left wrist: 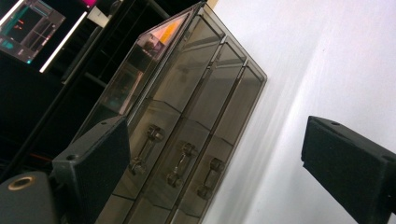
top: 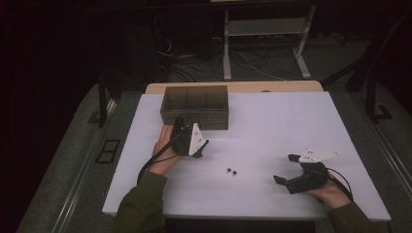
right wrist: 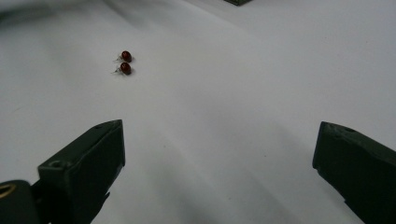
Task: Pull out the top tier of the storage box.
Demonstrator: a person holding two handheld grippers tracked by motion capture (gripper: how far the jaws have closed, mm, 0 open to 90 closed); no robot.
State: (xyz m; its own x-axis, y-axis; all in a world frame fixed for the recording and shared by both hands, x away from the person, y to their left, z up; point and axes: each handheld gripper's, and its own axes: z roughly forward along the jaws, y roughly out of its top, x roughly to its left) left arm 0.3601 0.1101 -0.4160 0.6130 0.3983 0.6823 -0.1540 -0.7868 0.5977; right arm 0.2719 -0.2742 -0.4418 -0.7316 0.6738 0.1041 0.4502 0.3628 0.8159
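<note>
Mid-table: two red beads side by side, between grippers. Right gripper jaws spread, empty; beads ahead, up-left (right gripper view). Left gripper spread too, facing drawer box.

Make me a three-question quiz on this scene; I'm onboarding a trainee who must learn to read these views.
1. True or false: the right claw is shut on one of the red beads.
2. How many drawers does the smoky drawer box show in the left gripper view?
3. Which claw is nearer the box: A) left claw B) right claw?

Key
1. False: its jaws stand wide open, and both beads lie untouched on the white table.
2. Three, all closed, each with a handle.
3. A.
</note>
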